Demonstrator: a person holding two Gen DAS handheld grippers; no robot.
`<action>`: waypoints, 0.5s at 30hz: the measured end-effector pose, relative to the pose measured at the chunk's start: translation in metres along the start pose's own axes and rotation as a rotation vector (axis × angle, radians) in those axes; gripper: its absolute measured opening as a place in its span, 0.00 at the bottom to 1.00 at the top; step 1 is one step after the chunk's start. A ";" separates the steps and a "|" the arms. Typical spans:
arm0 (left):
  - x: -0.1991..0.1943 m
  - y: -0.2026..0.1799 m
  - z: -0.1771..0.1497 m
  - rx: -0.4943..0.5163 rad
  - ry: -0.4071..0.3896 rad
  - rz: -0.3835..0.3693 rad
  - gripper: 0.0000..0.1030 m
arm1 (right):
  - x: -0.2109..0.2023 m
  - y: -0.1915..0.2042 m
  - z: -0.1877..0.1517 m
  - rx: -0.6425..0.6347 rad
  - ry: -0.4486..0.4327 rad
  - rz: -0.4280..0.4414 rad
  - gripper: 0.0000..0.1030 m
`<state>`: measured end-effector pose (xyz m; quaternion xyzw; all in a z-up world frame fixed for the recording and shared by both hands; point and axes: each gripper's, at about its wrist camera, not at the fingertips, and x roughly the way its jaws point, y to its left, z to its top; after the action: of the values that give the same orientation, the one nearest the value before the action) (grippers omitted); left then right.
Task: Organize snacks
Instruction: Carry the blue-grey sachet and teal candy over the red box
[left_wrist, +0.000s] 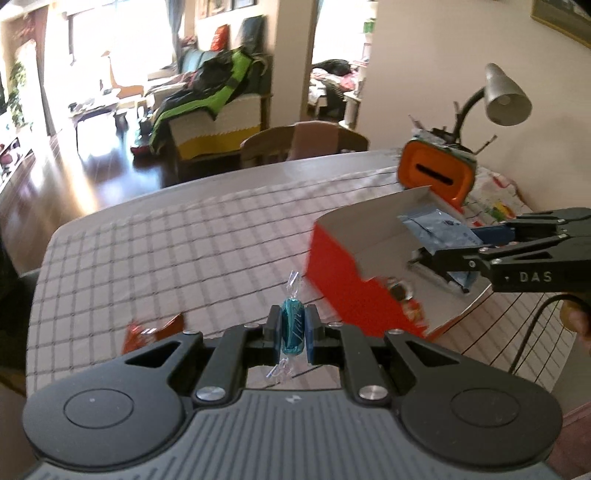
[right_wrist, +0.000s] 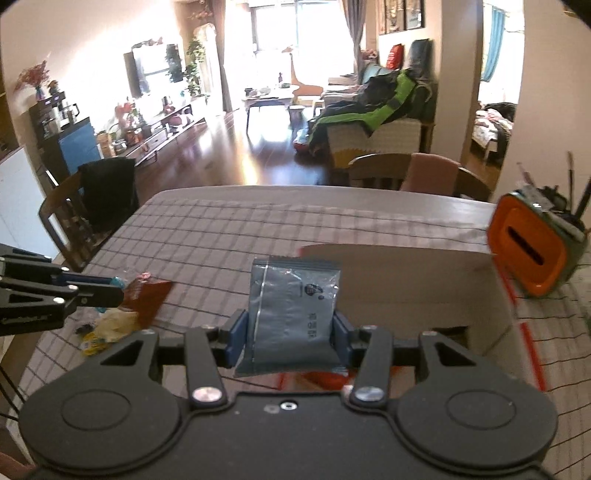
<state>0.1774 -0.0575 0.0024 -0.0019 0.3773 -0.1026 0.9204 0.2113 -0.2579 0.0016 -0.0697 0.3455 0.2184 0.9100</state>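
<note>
My left gripper (left_wrist: 292, 329) is shut on a teal wrapped candy (left_wrist: 293, 326) and holds it above the checked tablecloth (left_wrist: 184, 240), left of the open red and white box (left_wrist: 343, 273). My right gripper (right_wrist: 291, 330) is shut on a blue-grey snack packet (right_wrist: 293, 310) and holds it over the box (right_wrist: 406, 280). The right gripper also shows in the left wrist view (left_wrist: 436, 243), with the packet (left_wrist: 437, 230) above the box's inside. A red snack wrapper (left_wrist: 153, 330) lies on the cloth at the left. Snacks lie inside the box (left_wrist: 402, 295).
An orange holder (left_wrist: 436, 173) with pens and a grey desk lamp (left_wrist: 504, 96) stand behind the box. A red wrapper (right_wrist: 147, 295) and yellow wrappers (right_wrist: 107, 328) lie near the left gripper (right_wrist: 107, 291). Chairs (right_wrist: 413, 177) stand at the table's far side.
</note>
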 end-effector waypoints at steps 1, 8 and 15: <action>0.006 -0.008 0.004 0.006 0.003 0.000 0.12 | 0.000 -0.008 0.001 0.000 -0.001 -0.008 0.46; 0.043 -0.057 0.024 0.020 0.038 -0.031 0.12 | 0.003 -0.068 0.001 0.021 0.007 -0.064 0.46; 0.078 -0.107 0.043 0.052 0.078 -0.047 0.12 | 0.012 -0.121 -0.007 0.034 0.038 -0.090 0.46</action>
<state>0.2415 -0.1801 -0.0128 0.0170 0.4099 -0.1340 0.9021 0.2687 -0.3638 -0.0142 -0.0740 0.3629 0.1698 0.9132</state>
